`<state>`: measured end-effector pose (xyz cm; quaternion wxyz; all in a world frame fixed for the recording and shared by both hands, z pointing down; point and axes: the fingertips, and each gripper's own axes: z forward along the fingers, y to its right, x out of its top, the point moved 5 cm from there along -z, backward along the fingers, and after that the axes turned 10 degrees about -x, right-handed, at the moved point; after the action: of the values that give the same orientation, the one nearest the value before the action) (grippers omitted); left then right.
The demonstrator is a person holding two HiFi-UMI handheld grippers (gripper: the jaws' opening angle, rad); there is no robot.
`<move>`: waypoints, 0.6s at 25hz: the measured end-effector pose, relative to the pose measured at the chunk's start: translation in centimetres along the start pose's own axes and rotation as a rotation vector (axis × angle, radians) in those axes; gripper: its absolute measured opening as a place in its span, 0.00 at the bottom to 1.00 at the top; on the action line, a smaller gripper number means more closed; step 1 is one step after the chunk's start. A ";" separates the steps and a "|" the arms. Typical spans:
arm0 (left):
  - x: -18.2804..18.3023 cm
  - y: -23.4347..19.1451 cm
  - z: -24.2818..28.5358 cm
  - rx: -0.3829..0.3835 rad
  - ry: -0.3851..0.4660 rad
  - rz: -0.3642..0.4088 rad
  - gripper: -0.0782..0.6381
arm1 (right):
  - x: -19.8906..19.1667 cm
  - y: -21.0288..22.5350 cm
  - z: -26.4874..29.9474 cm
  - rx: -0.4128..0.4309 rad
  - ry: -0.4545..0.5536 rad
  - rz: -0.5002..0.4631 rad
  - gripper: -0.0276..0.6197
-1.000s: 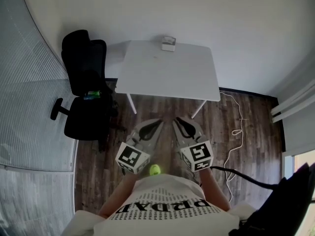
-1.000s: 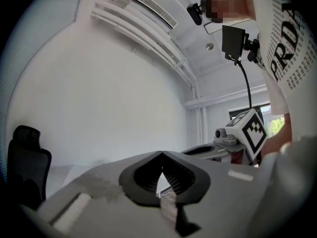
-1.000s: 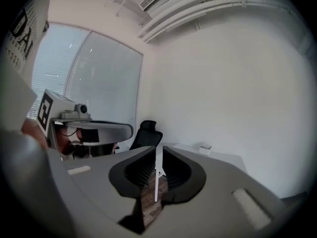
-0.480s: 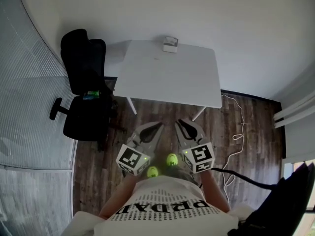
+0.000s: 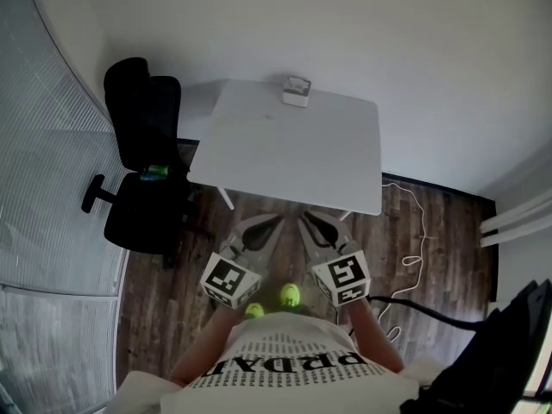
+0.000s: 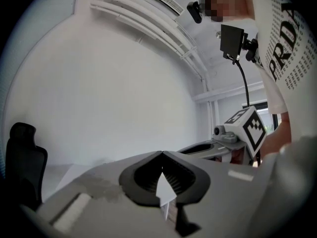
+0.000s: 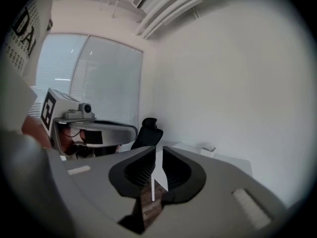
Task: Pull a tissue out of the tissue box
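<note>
The left tongs (image 5: 276,222) and right tongs (image 5: 305,218) are held side by side, pointing forward. The left pair's tips meet, closed on nothing. The right pair's jaws stand slightly apart, empty.

Black office chair (image 5: 142,128) beside white table (image 5: 285,153), both on wood floor (image 5: 448,248).

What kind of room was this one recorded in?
Probably a small office or meeting room. A white table stands against the wall with a tissue box at its far edge, a black office chair sits beside it, and a glass wall runs along the left.
</note>
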<state>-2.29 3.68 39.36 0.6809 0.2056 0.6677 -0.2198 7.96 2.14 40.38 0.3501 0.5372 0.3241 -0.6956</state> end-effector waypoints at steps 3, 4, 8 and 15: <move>0.1 -0.8 2.2 0.023 -0.005 -0.019 0.10 | 0.2 1.8 1.0 0.032 -0.005 0.013 0.12; 0.1 -1.0 2.8 0.030 -0.006 -0.025 0.10 | 0.2 2.3 1.2 0.042 -0.007 0.016 0.12; -0.2 -1.5 4.3 0.044 -0.016 -0.015 0.10 | -0.1 3.8 1.9 0.072 0.002 0.005 0.12; -0.5 -2.0 6.6 0.067 -0.024 -0.024 0.10 | -0.5 6.4 2.8 0.081 -0.011 0.025 0.12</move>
<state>1.93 -1.69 40.00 0.6790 0.2176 0.6541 -0.2526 11.88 -3.59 40.99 0.3385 0.5509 0.2872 -0.7067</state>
